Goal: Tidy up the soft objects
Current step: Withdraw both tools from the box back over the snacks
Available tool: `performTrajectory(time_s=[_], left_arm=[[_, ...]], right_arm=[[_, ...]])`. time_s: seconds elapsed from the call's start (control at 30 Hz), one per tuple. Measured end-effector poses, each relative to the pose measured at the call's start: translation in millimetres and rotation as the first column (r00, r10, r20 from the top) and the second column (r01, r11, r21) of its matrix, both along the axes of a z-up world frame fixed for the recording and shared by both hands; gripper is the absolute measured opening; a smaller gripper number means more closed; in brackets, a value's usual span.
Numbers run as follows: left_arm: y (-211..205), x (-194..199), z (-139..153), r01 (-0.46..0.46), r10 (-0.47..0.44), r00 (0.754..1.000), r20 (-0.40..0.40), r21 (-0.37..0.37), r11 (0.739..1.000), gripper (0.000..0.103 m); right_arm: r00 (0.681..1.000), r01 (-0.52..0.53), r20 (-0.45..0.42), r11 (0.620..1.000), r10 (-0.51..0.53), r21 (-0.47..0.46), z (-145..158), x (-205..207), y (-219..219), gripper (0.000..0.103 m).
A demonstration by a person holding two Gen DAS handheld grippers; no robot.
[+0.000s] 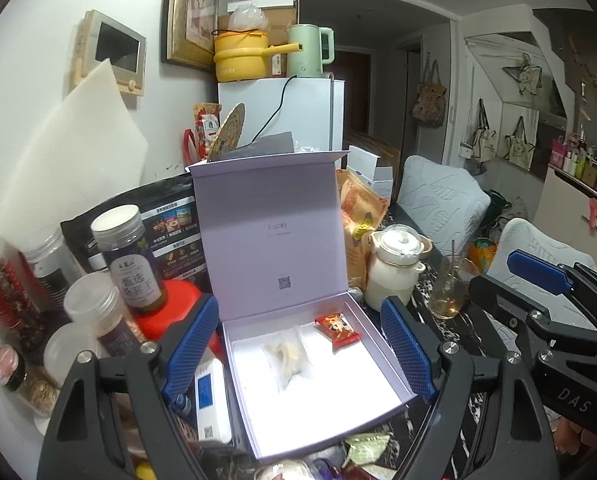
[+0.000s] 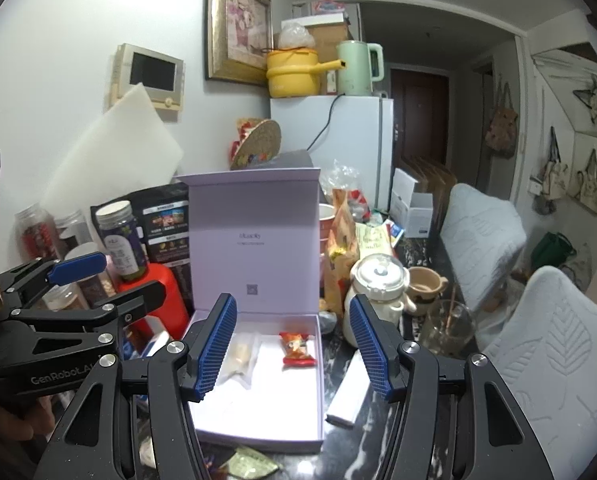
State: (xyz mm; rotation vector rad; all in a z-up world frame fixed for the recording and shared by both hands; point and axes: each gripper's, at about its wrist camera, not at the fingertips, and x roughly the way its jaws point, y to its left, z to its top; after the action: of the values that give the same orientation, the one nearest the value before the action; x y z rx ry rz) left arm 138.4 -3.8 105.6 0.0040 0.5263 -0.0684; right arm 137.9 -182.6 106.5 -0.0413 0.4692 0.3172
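An open lilac gift box (image 1: 382,364) (image 2: 320,364) stands on the dark table with its lid upright. Inside lie a clear packet with pale contents (image 1: 286,360) (image 2: 240,358) and a red snack packet (image 1: 336,328) (image 2: 296,350). My left gripper (image 1: 298,350) hovers in front of the box, open, with nothing between its blue pads; it also shows at the left of the right wrist view (image 2: 130,276). My right gripper (image 2: 294,350) hangs open over the box's near half, empty; it also shows at the right of the left wrist view (image 1: 494,274). A crumpled greenish packet (image 1: 366,446) (image 2: 250,464) lies before the box.
Several jars (image 1: 128,256) and a red-capped bottle (image 1: 170,308) crowd the left. A white teapot (image 1: 398,268) (image 2: 378,284) and a glass cup (image 1: 452,288) (image 2: 450,326) stand right of the box. A flat white pack (image 2: 348,392) lies beside it. Padded chairs (image 2: 546,360) sit at the right.
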Motion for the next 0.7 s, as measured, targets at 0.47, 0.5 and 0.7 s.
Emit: performTrajectory(time_s=[0.47,0.5,0.7], left_arm=[[-1.1,-69.1,4.7,0.026,-0.028,0.997,0.070,0.032,0.999,0.084],[-0.7,-72.2,4.2,0.030,-0.032,0.997,0.068,0.031,0.999,0.084],[3.1,-95.5,-8.7,0.034,-0.035,0.999,0.040,0.027,0.999,0.084]], right_arm=[[1.000,0.009,0.019,1.000,-0.009,-0.001,0.4,-68.6,-0.6,0.059],[1.000,0.008,0.017,1.000,-0.008,-0.001,-0.3,-72.0,-0.3,0.059],[1.000,-0.004,-0.001,1.000,0.004,-0.006,-9.6,-97.2,6.3,0.059]])
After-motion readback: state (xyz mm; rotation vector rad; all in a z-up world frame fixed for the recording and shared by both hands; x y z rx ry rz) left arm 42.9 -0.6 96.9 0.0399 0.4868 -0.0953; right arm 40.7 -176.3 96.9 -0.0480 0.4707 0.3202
